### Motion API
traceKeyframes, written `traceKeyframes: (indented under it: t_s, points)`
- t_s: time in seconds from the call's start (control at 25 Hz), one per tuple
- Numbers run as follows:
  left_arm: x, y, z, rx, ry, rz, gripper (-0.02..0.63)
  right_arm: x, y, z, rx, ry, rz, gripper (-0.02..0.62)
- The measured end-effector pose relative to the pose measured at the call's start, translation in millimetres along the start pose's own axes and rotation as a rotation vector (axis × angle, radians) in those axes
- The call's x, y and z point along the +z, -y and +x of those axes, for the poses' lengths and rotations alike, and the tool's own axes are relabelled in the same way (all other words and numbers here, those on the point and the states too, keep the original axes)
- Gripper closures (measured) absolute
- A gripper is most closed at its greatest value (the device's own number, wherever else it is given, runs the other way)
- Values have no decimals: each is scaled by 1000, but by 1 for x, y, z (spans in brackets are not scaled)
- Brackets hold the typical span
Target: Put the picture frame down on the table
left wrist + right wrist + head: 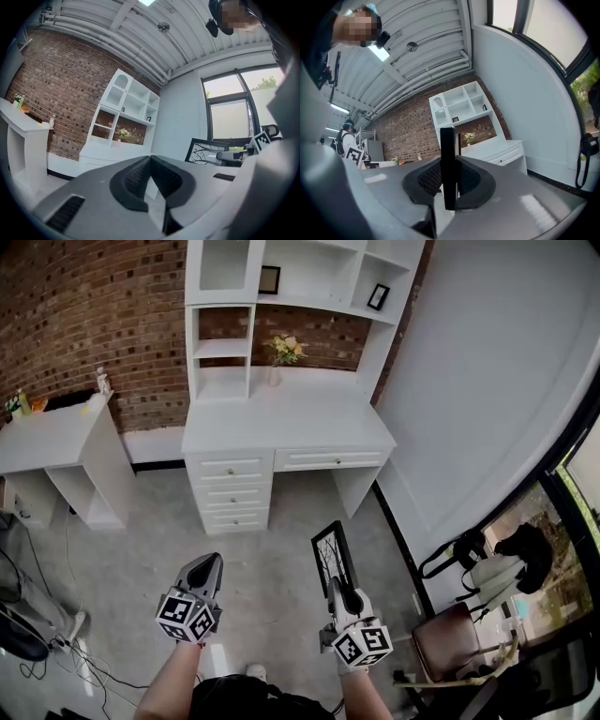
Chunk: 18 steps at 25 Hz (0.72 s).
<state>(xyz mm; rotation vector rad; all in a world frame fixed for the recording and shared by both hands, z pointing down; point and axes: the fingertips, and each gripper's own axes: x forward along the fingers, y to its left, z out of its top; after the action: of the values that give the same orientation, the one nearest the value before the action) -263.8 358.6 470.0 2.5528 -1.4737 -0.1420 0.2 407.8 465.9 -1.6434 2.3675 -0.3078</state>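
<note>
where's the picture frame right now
Head view, lower right of centre: the picture frame is held upright in the right gripper, over the floor in front of the white desk.

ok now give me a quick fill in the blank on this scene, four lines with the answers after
1. The picture frame in the right tongs has a ____ border.
2. The left tongs are shut and hold ____.
3. On the white desk stands a vase of ____.
4. The wall behind the desk is built of ____.

Missing words: black; nothing; flowers; brick
</note>
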Motion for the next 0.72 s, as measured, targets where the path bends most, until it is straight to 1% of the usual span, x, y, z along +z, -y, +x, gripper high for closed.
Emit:
traceKeyframes:
  t_s: [0.28, 0.52, 0.72]
  points:
    - [-7, -5, 37, -41, -23, -1, 607, 0, 19, 29, -34, 5, 8, 549]
    - [-8, -14, 68, -48, -29, -10, 607, 4, 42, 52, -56, 6, 9, 549]
    - [-5, -25, 107, -39, -36, -8, 607, 7, 70, 83, -67, 0, 21, 549]
